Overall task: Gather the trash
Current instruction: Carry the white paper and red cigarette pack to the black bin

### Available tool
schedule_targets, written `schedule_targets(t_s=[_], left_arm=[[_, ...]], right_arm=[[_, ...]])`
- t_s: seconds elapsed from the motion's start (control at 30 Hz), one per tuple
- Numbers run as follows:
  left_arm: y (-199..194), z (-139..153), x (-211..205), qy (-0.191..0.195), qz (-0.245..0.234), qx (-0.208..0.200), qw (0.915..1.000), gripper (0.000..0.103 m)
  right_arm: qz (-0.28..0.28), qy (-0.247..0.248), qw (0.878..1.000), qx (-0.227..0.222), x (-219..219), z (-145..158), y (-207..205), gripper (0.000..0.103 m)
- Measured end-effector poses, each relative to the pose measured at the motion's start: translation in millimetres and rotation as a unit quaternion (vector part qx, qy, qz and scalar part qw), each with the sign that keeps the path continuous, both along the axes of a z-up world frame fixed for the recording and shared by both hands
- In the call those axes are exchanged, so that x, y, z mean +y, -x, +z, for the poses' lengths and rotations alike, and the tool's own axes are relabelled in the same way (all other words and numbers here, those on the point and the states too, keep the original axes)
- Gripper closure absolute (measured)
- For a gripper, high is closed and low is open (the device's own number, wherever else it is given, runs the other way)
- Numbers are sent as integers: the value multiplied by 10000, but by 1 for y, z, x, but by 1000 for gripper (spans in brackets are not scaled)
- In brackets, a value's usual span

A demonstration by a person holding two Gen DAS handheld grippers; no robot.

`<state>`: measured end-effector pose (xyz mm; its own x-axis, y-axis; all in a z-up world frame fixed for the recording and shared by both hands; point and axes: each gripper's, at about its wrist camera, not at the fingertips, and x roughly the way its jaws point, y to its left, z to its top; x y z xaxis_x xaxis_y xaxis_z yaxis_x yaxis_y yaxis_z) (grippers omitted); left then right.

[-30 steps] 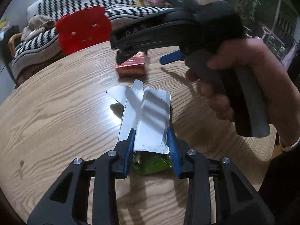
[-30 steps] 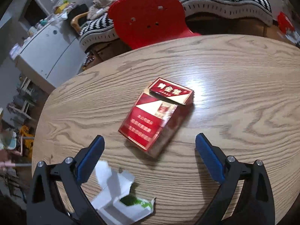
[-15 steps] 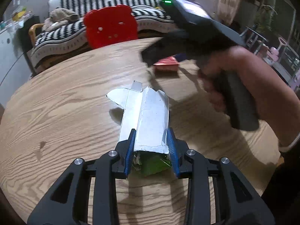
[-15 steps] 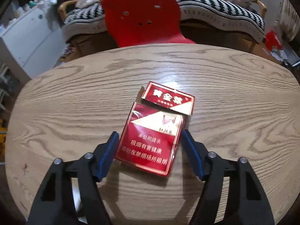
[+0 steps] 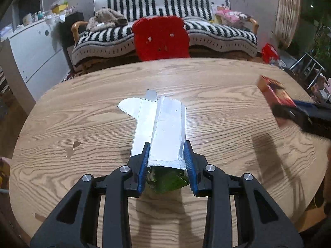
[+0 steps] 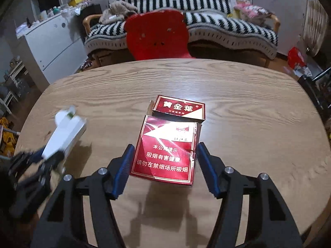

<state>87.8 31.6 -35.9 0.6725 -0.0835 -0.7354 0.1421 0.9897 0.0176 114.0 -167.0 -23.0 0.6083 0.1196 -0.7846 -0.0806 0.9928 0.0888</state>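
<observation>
A flattened carton [image 5: 163, 119], silver inside and green outside, hangs just above the wooden table [image 5: 217, 78]. My left gripper [image 5: 166, 144] is shut on its near end. A red cigarette pack [image 6: 165, 161] with its lid flipped open is held off the table, its shadow below it; my right gripper [image 6: 165, 145] is shut on its sides. In the left wrist view the pack [image 5: 273, 92] and the right gripper [image 5: 298, 111] are blurred at the right edge. In the right wrist view the carton [image 6: 66, 132] and the left gripper [image 6: 47, 157] are blurred at the left.
A red chair [image 5: 161, 39] stands at the table's far edge, with a striped sofa [image 5: 206, 33] behind it. A white cabinet [image 5: 35, 47] is at the far left. Small paper scraps [image 5: 72, 147] lie on the table's left side.
My right gripper closed on the cigarette pack and lifted it off the table, swinging to the right in the left wrist view. The left gripper rose a little with the carton.
</observation>
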Motion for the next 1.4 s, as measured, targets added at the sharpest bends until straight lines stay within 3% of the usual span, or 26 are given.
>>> schedule_targets(t_s=[0.13, 0.3, 0.63, 0.87, 1.17, 1.27, 1.4], left_arm=[[12, 8, -17, 95, -85, -52, 9999, 71], [32, 14, -56, -83, -343, -201, 9992, 71], [56, 26, -135, 34, -674, -205, 9975, 71], [68, 27, -207, 38, -1154, -124, 9932, 71], [107, 26, -320, 129, -2159, -98, 9763, 71], [125, 20, -361, 284, -2551, 19, 9665, 71], [158, 10, -419, 477, -3211, 248, 9455, 71]], right_arm=[[21, -5, 10000, -80, -16, 6, 50, 42], [-183, -4, 9998, -77, -54, 3, 93, 42], [-494, -128, 9984, -255, -128, 12, 140, 42], [-756, -3, 9961, -449, -184, 21, 180, 42], [-1903, -71, 9809, -390, -303, 16, 254, 42], [-2373, -112, 9706, -400, -345, 17, 292, 42], [-3051, -266, 9513, -359, -398, 11, 345, 42]])
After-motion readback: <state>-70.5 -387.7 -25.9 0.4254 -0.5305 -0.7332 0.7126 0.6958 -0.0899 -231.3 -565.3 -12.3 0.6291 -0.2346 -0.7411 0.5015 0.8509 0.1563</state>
